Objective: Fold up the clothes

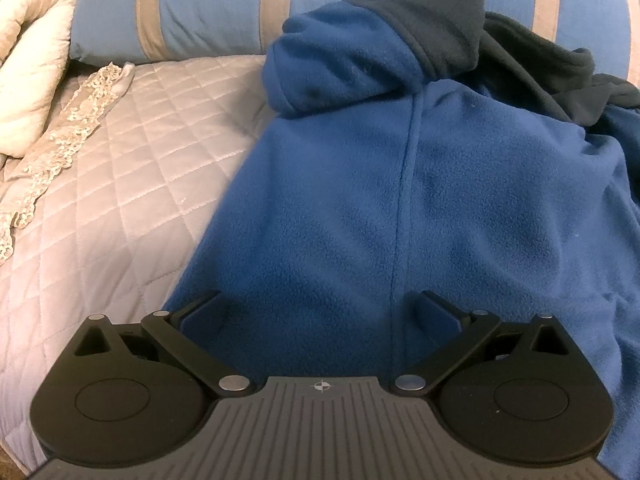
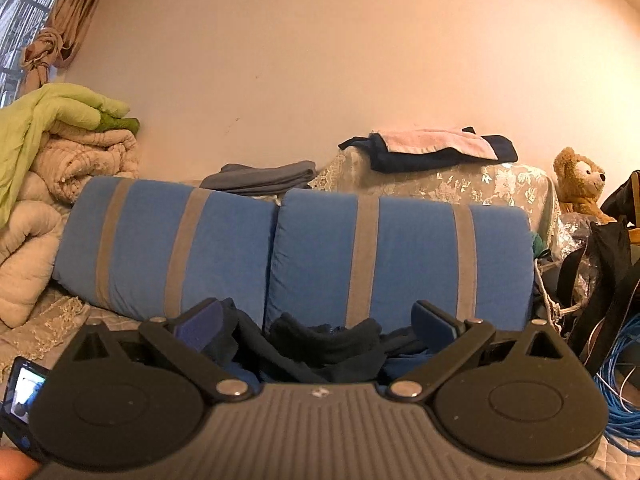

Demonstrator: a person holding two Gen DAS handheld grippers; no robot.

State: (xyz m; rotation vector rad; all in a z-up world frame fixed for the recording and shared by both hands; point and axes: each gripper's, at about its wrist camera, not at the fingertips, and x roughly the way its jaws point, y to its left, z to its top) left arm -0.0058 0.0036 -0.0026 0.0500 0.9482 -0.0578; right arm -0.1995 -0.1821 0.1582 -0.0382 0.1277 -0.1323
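Observation:
A blue fleece jacket (image 1: 420, 184) with a dark navy hood lining (image 1: 440, 20) lies on the quilted bedspread (image 1: 120, 184). A seam runs down its middle. My left gripper (image 1: 320, 310) hovers low over the jacket's near part, open, with nothing between its fingers. In the right wrist view my right gripper (image 2: 320, 320) is open too. It sits just above the dark bunched folds of the jacket (image 2: 324, 344), which fill the gap between its fingers without being pinched.
Two blue cushions with grey stripes (image 2: 280, 248) stand behind the jacket. Folded blankets (image 2: 60, 168) pile at the left. Folded clothes (image 2: 432, 148) lie on a lace-covered chest, a teddy bear (image 2: 580, 184) sits at the right, and blue cables (image 2: 624, 392) lie below it.

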